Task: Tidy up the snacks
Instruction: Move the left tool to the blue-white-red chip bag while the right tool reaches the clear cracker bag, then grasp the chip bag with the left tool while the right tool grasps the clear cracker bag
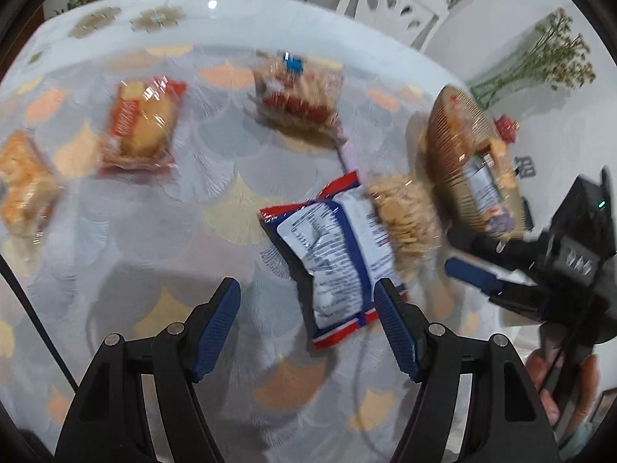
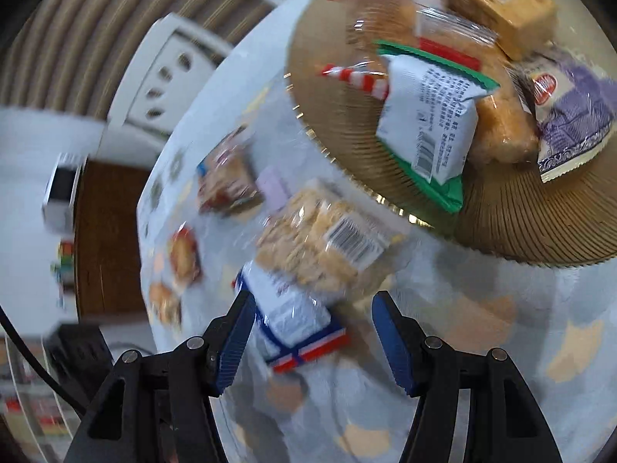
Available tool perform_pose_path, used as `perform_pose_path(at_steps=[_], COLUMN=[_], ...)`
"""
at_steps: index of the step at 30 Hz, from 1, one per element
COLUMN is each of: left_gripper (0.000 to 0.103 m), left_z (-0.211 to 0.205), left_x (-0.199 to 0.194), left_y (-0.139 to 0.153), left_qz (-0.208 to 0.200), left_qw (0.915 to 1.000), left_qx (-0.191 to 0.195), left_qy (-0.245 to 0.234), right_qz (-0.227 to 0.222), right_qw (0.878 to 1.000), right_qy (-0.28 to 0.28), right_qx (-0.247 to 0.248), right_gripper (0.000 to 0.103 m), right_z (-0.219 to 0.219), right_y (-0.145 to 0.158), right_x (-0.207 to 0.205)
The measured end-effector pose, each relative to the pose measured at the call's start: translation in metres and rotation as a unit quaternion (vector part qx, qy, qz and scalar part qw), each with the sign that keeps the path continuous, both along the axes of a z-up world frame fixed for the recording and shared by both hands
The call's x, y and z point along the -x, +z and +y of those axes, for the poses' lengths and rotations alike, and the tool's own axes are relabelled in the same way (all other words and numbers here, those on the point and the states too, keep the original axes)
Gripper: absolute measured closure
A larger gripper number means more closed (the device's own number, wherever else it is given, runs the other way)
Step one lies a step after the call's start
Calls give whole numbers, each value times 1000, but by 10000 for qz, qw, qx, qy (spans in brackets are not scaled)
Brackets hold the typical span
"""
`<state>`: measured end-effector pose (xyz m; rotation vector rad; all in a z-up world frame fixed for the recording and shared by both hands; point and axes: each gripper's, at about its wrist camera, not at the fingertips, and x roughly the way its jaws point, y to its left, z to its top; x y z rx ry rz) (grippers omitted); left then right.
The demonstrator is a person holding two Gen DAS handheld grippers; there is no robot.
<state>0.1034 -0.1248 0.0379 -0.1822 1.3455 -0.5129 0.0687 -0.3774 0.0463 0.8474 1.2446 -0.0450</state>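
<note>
A blue-and-white snack pack (image 1: 335, 254) lies face down on the patterned tablecloth (image 1: 154, 231). My left gripper (image 1: 306, 293) hovers over it, open, its right finger at the pack's edge and neither pad pressing. In the right wrist view the same pack (image 2: 293, 320) lies under my open right gripper (image 2: 314, 308), close to its left finger. A clear pack of crackers (image 1: 405, 216) (image 2: 327, 243) lies just beyond. The ribbed golden plate (image 2: 501, 223) (image 1: 451, 154) holds several snacks, among them a green-and-white pack (image 2: 432, 115) and a purple one (image 2: 570, 115). The right gripper (image 1: 470, 258) also shows at the right of the left wrist view.
More wrapped snacks lie on the cloth: a red cake pack (image 1: 139, 123), a cracker pack (image 1: 297, 92) and one at the left edge (image 1: 23, 185). White chairs (image 1: 389, 4) stand behind the table. Dried flowers (image 1: 551, 58) stand at the right. A hand (image 1: 555, 386) holds the right gripper.
</note>
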Motion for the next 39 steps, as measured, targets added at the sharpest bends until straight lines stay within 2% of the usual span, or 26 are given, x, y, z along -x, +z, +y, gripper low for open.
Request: perform_pose_path(at_steps=[3,8,15,17,19,23,24,27,33,35,37,39], left_gripper=[34,34,34,43,66,72,77,82,82,79,65,58], left_z=[-8,-17,-23,-25,-29,-37,-37,-32,-4,8,19,29], left_x=[-4,-7,-11,-11,-11,-3,-1,1,9,10,6,2], left_y=[-12,-22,-26,-25,-25,-16,-13,-8,-7,-9,-14,-16], left_qz=[99,177,159,121,186,-154,-216,-264,-165,-89,142,432], left_qw=[9998,9990,9985,9985,9976,9978,9975,9973,9974,9976,9982,9981], left_qx=[92,209,266,271,433,208,183,178,93,29,-40,54], left_qy=[-161,-348,-456,-455,-510,-618,-646,-669,-693,-681,-573,-435], right_qz=[115,226,293,264,219,158,156,158,190,217,240,255], right_qw=[9991,9967,9937,9933,9934,9923,9920,9921,9939,9949,9966,9979], right_qy=[-328,-723,-1059,-1110,-1114,-1208,-1220,-1203,-1040,-958,-783,-545], right_qx=[239,300,-223,-183,-151,-243,-290,-312,-320,-206,21,260], right_gripper=[42,42,42,45,51,55,55,55,56,56,56,56], right_z=[2,6,9,10,12,8,6,2,-3,-6,-7,-8], right_y=[-8,-21,-39,-38,-36,-37,-38,-35,-24,-18,-13,-9], right_x=[-8,-22,-35,-36,-36,-27,-24,-14,23,41,54,68])
